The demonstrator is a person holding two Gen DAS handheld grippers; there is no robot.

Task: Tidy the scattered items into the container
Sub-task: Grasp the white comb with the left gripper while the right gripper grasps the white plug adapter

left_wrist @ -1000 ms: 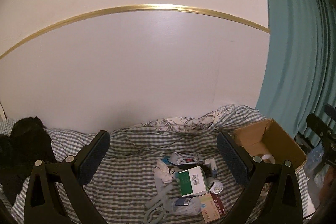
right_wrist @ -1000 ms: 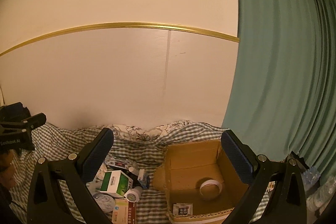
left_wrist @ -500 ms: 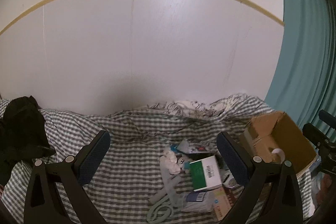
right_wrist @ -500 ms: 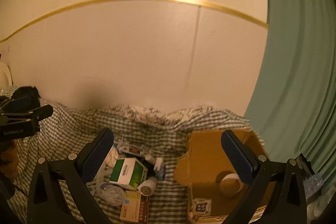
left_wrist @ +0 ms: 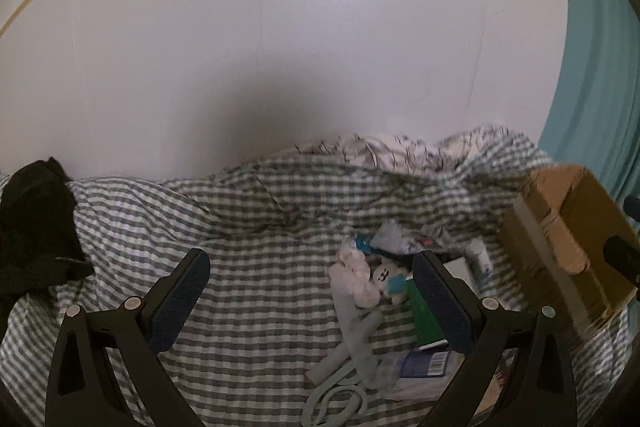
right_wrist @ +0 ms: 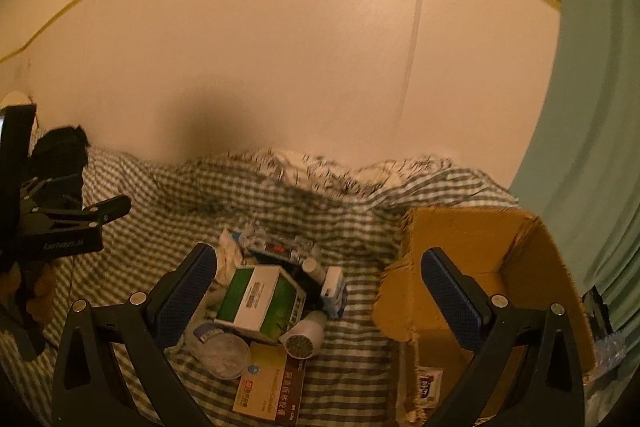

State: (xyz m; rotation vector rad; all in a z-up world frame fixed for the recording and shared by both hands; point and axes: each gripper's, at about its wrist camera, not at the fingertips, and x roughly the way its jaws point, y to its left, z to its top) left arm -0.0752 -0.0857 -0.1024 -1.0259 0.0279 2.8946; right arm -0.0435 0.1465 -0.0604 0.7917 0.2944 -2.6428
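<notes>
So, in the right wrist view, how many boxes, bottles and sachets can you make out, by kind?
Printed cartons: 3 (green-and-white medicine carton, tan flat carton, small white-and-blue carton)
Brown cardboard container box: 1
White plastic bottles: 2 ()
Sachet in container: 1
Total: 7

Two matte black, angular plastic gripper frames: left gripper (left_wrist: 306, 301) and right gripper (right_wrist: 320, 293), each with a pair of long fingers faced in dark blue, finely dotted rubber pads (left_wrist: 176, 301) (right_wrist: 450, 297). Round silver screw heads (left_wrist: 132, 303) (right_wrist: 498, 300) set at the finger joints, triangular cut-outs in the black struts below. Small pale lettering, too blurred to read, on the side of the left gripper as caught at the edge of the right wrist view.
</notes>
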